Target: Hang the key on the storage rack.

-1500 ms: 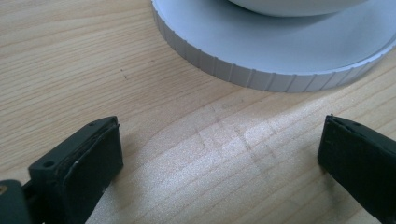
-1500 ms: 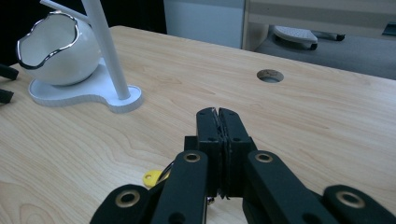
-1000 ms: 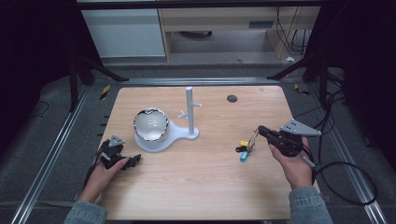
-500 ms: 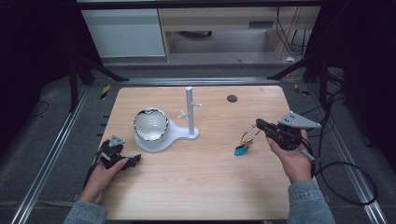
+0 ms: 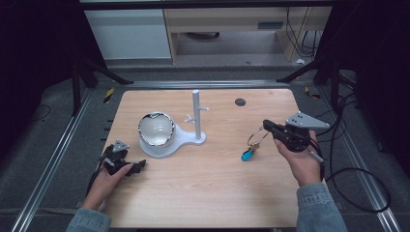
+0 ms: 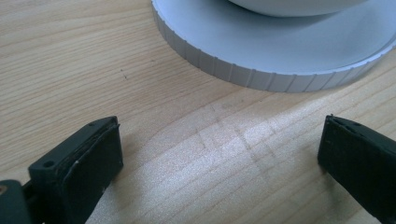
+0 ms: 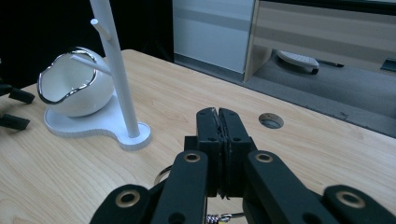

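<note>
My right gripper (image 5: 267, 127) is at the right of the wooden table, shut on a metal key ring (image 5: 256, 138). A blue tag (image 5: 247, 155) dangles from the ring toward the tabletop. In the right gripper view the jaws (image 7: 219, 125) are pressed together, with the ring (image 7: 163, 174) peeking out beneath them. A white stand (image 5: 170, 145) with a pegged post (image 5: 196, 115) and a white bowl (image 5: 155, 128) sits at centre left. My left gripper (image 5: 137, 166) rests open on the table just in front of the stand's base (image 6: 280, 56), nothing between its jaws.
A small round hole (image 5: 240, 101) lies in the tabletop near the far edge. Cabinets (image 5: 130, 34) stand beyond the table. Metal rails run along both sides, and a black cable (image 5: 358, 183) loops off the right edge.
The right hand has risen a little with the key ring, and the blue tag has shifted slightly left. The left hand has stayed still.
</note>
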The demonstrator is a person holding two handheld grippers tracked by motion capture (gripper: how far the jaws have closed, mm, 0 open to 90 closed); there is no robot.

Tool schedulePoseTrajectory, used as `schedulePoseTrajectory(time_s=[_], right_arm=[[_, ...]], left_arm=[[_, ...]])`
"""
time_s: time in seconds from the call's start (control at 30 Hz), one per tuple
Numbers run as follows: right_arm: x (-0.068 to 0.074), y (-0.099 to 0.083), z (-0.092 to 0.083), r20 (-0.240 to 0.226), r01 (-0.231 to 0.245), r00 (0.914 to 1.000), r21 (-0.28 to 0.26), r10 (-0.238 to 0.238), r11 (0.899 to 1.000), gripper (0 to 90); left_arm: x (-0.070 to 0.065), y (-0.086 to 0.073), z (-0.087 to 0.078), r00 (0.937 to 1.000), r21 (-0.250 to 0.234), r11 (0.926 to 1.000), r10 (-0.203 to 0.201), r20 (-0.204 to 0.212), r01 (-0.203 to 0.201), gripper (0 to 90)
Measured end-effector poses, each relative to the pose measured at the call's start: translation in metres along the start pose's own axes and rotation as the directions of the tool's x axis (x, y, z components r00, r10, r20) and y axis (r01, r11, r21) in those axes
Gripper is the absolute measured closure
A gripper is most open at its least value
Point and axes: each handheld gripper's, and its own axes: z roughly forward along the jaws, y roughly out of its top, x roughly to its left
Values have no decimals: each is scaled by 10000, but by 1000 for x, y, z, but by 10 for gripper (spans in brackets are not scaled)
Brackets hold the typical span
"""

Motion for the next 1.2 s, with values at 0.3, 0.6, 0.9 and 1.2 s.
schedulePoseTrajectory(time_s=[0.3, 0.6, 0.9, 1.2], right_arm=[[1, 8, 3, -125, 31, 9999, -10, -31, 10000, 889], [4, 19, 4, -223, 93, 9997, -186, -98, 9998, 889], [8, 32, 6, -320, 209, 9992, -348, -220, 9992, 889], [15, 41, 17, -513, 252, 9983, -454, -275, 9987, 889]], left_arm=[[0, 0, 0, 10000, 3, 10000, 6, -1, -6, 0], [0, 0, 0, 10000, -16, 10000, -15, -1, 15, 0], [0, 0, 0, 10000, -14, 10000, -14, -6, 14, 0], [0, 0, 0, 10000, 4, 10000, 5, 1, -5, 0]])
